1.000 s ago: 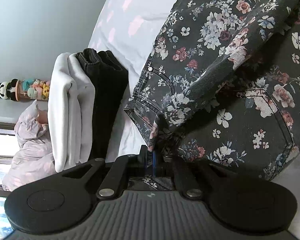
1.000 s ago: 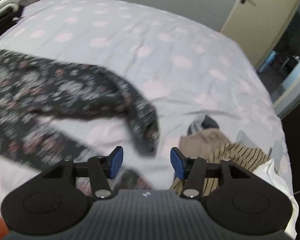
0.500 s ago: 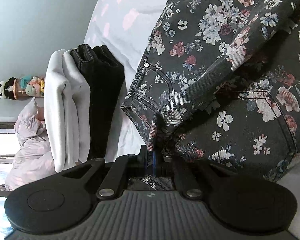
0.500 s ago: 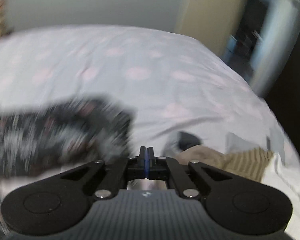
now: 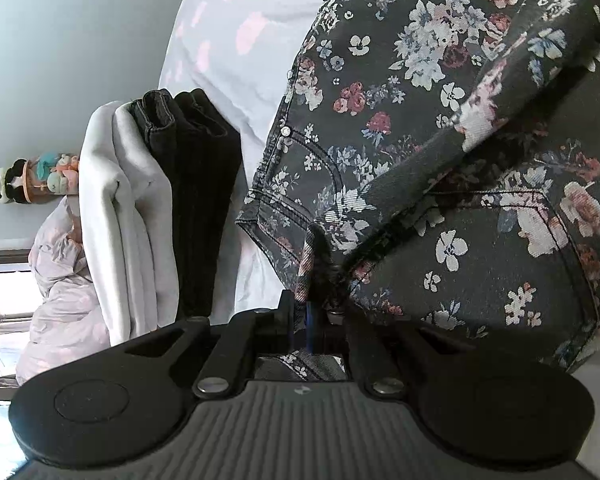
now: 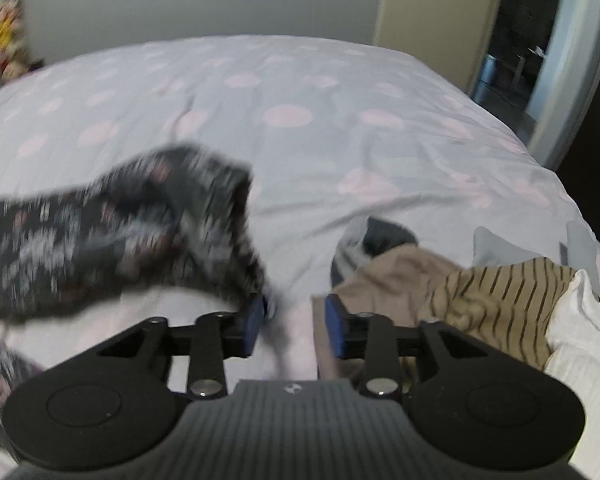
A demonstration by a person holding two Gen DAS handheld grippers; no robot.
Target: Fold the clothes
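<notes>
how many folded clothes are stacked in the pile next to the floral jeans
2 that I can make out: a black garment nearest the floral jeans, and a white garment on its far side. More may be hidden behind.

Soft daylight enters from a bright, blown-out window (image 5: pixel 0 300) at the left edge of the left wrist view, where the floral jeans (image 5: pixel 440 140) stay crisp — every stitch readable — though shade deepens beneath their fold. The right wrist view is dimmer and smeared: the same jeans (image 6: pixel 120 232) dissolve into motion blur, the bedspread (image 6: pixel 340 120) turns soft, and the doorway (image 6: pixel 540 32) bows with fisheye curvature — corners falling to black.
</notes>
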